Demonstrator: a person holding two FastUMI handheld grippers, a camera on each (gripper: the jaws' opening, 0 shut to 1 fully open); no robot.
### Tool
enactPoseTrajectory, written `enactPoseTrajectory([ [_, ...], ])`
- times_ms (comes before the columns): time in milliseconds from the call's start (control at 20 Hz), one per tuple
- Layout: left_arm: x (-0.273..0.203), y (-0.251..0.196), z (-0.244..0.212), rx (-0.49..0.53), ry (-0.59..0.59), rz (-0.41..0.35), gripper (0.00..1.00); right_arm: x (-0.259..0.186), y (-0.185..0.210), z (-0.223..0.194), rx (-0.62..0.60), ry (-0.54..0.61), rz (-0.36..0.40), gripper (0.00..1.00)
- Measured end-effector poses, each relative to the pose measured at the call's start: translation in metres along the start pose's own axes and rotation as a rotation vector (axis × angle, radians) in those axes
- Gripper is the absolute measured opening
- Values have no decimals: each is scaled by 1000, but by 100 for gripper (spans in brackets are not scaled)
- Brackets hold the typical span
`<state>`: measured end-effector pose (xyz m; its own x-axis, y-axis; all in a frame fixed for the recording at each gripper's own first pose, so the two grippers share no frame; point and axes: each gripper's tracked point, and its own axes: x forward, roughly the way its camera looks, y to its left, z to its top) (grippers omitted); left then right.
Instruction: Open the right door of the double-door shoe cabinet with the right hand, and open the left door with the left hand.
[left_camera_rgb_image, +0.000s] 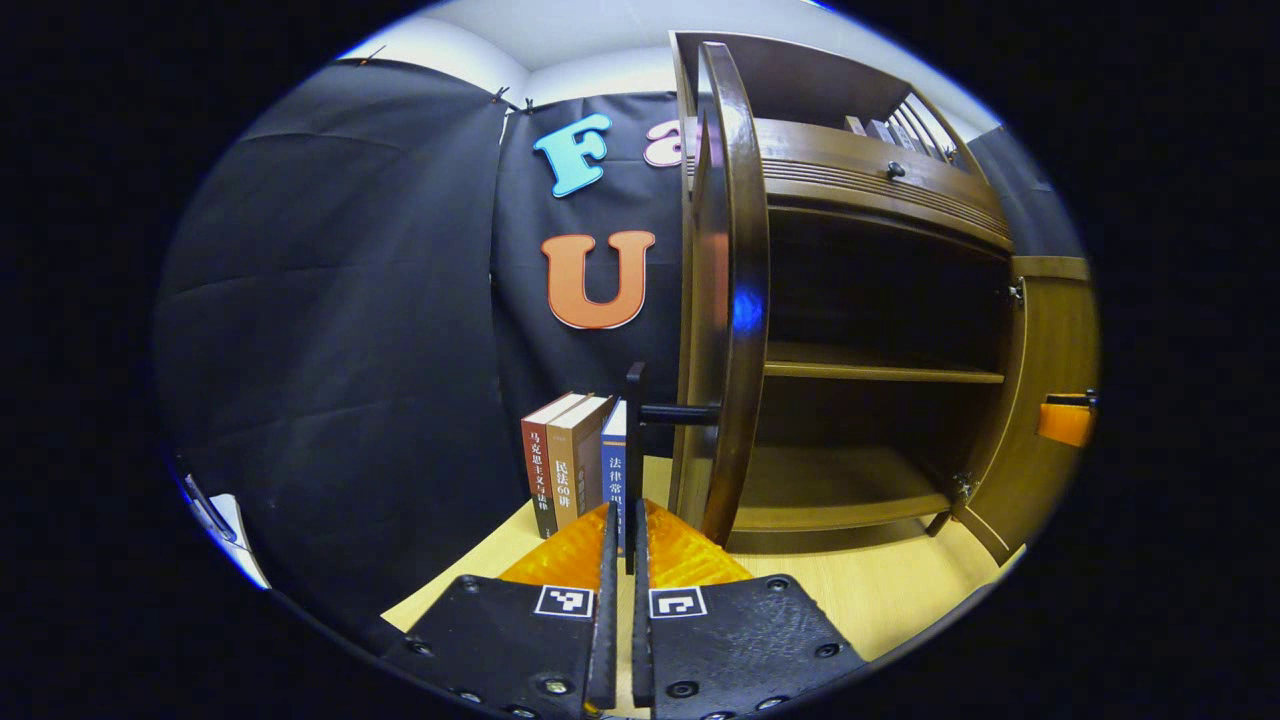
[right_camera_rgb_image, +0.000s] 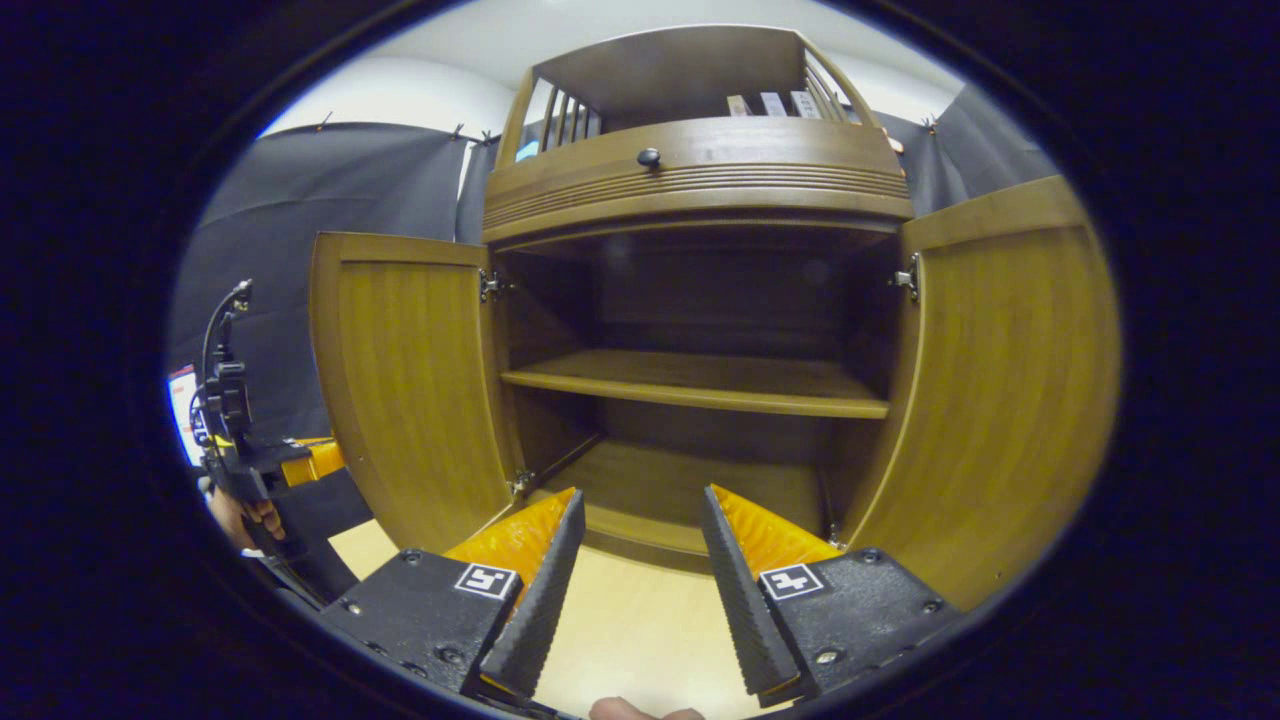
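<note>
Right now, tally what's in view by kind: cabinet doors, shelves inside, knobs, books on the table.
Cabinet doors: 2, left and right, both swung open
Shelves inside the cabinet: 2, middle and bottom
Knobs on the drawer front: 1
Books standing on the table: 3
Total: 8

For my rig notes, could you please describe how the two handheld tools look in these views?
Each tool, left and right, has two wedge-shaped fingers on black plates fastened with screws. Each plate carries a square black-and-white marker, and the right tool's fingers have ribbed inner faces.
</note>
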<state>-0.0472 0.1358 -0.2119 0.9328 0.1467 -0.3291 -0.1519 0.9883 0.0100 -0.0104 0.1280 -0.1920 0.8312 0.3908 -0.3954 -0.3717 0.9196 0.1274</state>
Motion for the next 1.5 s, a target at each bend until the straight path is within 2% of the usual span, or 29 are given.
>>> enactPoseTrajectory([
  [100,1,5,0,-7,1,-7,6,3,4,-1,-5,5,3,77],
  [200,-1,11,0,-10,1,-4,6,7,7,-2,-12,12,6,75],
  [400,-5,47,-8,-26,13,63,6,17,13,-3,-24,26,17,77],
  [600,-16,61,1,-33,-8,100,6,22,19,1,-41,28,27,75],
  [750,-30,52,25,7,-69,130,6,21,12,12,-34,-2,-1,77],
  [850,-38,27,45,18,-129,115,6,16,0,21,-27,-25,-46,75],
  [950,-43,-10,67,54,-191,49,2,7,-12,35,-21,-64,-93,76],
  [1000,-43,-28,75,75,-202,16,17,1,-18,43,-18,-82,-115,76],
  [1100,-38,-64,89,107,-221,-64,31,-12,-28,56,-9,-116,-157,82],
  [1150,-36,-80,93,116,-222,-102,42,-19,-35,61,-3,-132,-178,84],
  [1300,-34,-113,107,105,-229,-189,43,-42,-56,72,22,-172,-253,95],
  [1350,-29,-125,111,91,-229,-221,44,-52,-63,73,31,-180,-278,95],
  [1450,-28,-148,117,63,-217,-293,68,-68,-75,75,51,-192,-323,92],
  [1500,-27,-156,120,58,-217,-308,80,-76,-81,76,59,-198,-343,95],
])
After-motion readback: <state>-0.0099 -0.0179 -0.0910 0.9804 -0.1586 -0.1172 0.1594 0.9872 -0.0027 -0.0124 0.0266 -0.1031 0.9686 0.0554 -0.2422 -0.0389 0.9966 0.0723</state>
